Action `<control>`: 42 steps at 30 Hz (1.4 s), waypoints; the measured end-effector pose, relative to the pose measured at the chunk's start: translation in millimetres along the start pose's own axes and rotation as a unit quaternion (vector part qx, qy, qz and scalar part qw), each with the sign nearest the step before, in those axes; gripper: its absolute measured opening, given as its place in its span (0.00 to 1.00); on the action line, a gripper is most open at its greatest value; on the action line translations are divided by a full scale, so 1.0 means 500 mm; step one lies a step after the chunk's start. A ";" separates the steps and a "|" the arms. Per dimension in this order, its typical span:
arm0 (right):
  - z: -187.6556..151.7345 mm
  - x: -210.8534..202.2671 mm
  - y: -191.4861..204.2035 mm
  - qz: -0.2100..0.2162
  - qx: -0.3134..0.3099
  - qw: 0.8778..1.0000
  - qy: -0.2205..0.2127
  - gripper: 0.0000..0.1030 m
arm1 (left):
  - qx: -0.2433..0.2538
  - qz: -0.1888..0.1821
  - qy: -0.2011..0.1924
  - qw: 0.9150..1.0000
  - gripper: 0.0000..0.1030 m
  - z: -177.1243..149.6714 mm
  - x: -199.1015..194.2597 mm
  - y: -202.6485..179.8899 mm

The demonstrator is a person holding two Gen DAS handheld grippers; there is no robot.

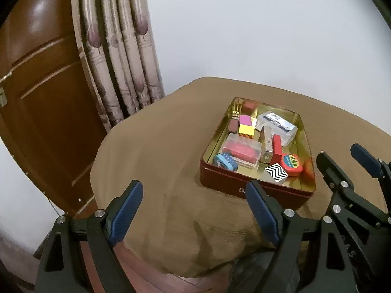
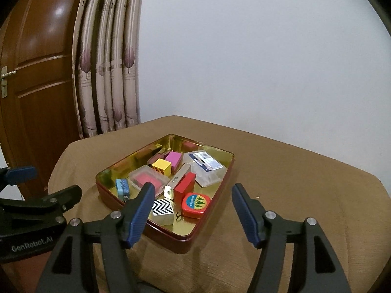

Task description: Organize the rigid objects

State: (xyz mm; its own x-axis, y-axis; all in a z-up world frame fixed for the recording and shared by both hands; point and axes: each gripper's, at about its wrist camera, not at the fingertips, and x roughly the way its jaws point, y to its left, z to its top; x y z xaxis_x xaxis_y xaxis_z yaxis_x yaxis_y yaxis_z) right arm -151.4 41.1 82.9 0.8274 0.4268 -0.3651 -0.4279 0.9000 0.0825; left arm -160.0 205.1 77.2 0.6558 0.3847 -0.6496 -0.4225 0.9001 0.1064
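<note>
Right wrist view alone shows the key ring beside the chevron block (image 2: 162, 209) in the red tin (image 2: 171, 238). Left gripper (image 1: 193, 210) and right gripper (image 2: 193, 213): jaws wide, empty, above the cloth-covered worktop (image 2: 293, 171).

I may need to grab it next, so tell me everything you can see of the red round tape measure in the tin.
The tape measure is a small red rounded case, seemingly plastic, with a round blue-and-yellow label showing green trees. It lies flat, label up, in the near right corner of the tin, beside the zigzag block, with the red block just behind it. No gripper touches it.
</note>
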 end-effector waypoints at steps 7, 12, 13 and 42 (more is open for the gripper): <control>0.007 -0.019 -0.006 -0.010 0.009 1.000 -0.007 0.66 | 0.004 -0.009 -0.010 1.000 0.83 0.008 -0.013 -0.003; 0.008 -0.027 -0.006 -0.018 0.017 1.000 -0.007 0.66 | 0.004 -0.025 -0.009 1.000 0.83 0.018 -0.013 -0.002; 0.009 -0.028 -0.007 -0.018 0.019 1.000 -0.007 0.66 | 0.005 -0.027 -0.011 1.000 0.83 0.020 -0.013 -0.002; 0.016 -0.026 -0.016 -0.038 0.028 0.999 -0.005 0.66 | 0.020 -0.057 -0.018 0.998 0.86 0.060 0.010 -0.011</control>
State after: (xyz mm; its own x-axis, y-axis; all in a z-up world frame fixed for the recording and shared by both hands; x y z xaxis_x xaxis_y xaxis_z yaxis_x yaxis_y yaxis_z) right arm -155.7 29.1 94.3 0.8602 0.3577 -0.3635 -0.3429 0.9333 0.1070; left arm -135.8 208.3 96.1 0.7206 0.2853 -0.6319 -0.3193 0.9456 0.0627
